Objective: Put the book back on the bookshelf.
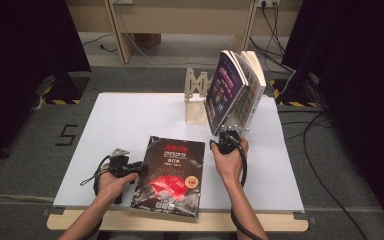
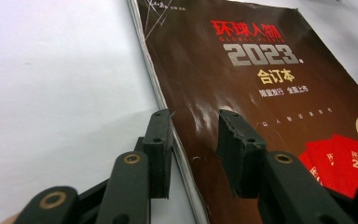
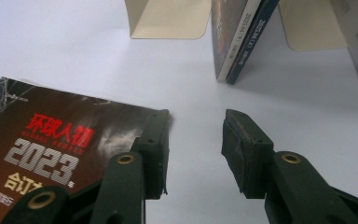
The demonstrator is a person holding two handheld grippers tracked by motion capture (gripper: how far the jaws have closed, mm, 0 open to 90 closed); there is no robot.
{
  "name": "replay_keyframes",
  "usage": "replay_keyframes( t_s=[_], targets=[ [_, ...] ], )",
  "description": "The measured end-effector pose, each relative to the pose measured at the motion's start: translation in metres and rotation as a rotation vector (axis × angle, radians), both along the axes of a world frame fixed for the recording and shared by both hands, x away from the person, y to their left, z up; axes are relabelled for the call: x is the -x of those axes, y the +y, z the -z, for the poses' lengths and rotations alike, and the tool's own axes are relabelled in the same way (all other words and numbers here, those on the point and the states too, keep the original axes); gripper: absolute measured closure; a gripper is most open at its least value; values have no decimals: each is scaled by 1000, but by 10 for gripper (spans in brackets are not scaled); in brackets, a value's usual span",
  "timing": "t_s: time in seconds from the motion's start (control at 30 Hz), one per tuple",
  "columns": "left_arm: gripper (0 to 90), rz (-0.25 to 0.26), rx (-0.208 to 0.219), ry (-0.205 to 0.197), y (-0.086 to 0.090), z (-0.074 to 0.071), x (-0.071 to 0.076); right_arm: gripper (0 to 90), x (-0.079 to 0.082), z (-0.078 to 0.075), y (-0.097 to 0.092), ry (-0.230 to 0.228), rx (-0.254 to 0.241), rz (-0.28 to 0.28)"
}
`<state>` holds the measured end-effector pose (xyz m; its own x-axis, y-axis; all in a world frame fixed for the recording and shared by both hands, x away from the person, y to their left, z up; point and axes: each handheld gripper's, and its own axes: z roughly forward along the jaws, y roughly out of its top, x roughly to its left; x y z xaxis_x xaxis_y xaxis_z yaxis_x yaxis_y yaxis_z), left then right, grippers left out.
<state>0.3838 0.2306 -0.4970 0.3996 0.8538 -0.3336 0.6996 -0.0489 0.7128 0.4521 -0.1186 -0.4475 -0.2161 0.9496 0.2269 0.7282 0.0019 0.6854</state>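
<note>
Our white desk (image 1: 130, 120) has a wooden stand (image 1: 196, 100) at the back, with two books (image 1: 235, 92) already leaning there. Near its front lies the dark book (image 1: 172, 172), not lifted yet. Our left gripper (image 2: 193, 140) straddles its edge, half open; our right gripper (image 3: 196, 140) hangs open, holding nothing.

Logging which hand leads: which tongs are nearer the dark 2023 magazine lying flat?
Left. The left tongs straddle the magazine's left edge, jaws apart. The right tongs stand open over bare table beside its top right corner.
</note>
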Motion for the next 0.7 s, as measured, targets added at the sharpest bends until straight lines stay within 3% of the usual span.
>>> replay_keyframes(
  t_s=[0.2, 0.3, 0.5, 0.7],
  targets=[
    [646, 41, -7, -15, -12, 1, 4, 605, -8, 6, -4, 40, -36, -6],
    [645, 51, -13, -23, -18, 1, 5, 592, -14, 11, -5, 101, -73, -14],
    [639, 82, -3, -24, -28, 1, 7, 574, -26, 19, -7, 152, -103, -20],
    [614, 89, 14, -17, -28, 1, 7, 568, -31, 25, -9, 171, -94, -6]
  ],
)
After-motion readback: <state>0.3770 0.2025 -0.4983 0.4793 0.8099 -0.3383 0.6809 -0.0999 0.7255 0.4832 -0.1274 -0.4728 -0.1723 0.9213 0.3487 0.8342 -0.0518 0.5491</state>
